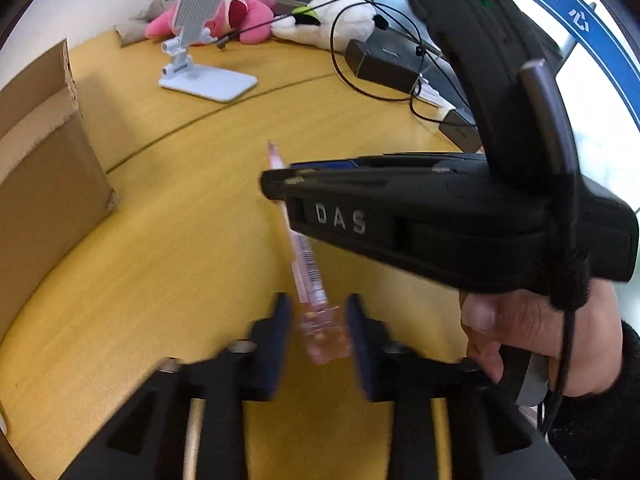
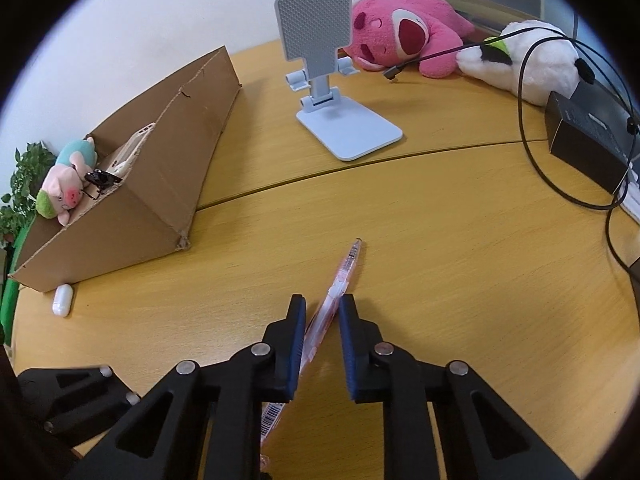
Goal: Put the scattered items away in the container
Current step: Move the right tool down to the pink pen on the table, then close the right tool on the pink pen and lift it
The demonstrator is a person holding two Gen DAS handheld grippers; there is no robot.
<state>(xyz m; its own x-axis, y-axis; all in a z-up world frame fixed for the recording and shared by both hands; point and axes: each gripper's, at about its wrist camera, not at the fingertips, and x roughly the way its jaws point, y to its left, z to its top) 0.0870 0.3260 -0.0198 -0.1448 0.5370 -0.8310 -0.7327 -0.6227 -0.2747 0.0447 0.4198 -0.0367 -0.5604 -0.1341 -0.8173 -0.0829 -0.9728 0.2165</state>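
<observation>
A clear pink pen [image 1: 306, 256] is tilted above the yellow table [image 2: 460, 240]. In the left wrist view my right gripper [image 1: 276, 186] comes in from the right, shut on the pen's upper part. The right wrist view shows the same pen [image 2: 350, 258] running between the tips of that gripper [image 2: 322, 300]. My left gripper [image 1: 318, 308] has the pen's thick end between its pads, with a gap still showing on the left side. The cardboard box [image 2: 160, 184] stands at the left, with a piglet plush [image 2: 66, 188] and other items inside.
A small white case [image 2: 63, 300] lies on the table by the box's near corner. A phone stand [image 2: 340, 120], a pink plush [image 2: 400, 28], a white plush [image 2: 532, 60] and a black box [image 2: 588, 140] with cables occupy the far and right side.
</observation>
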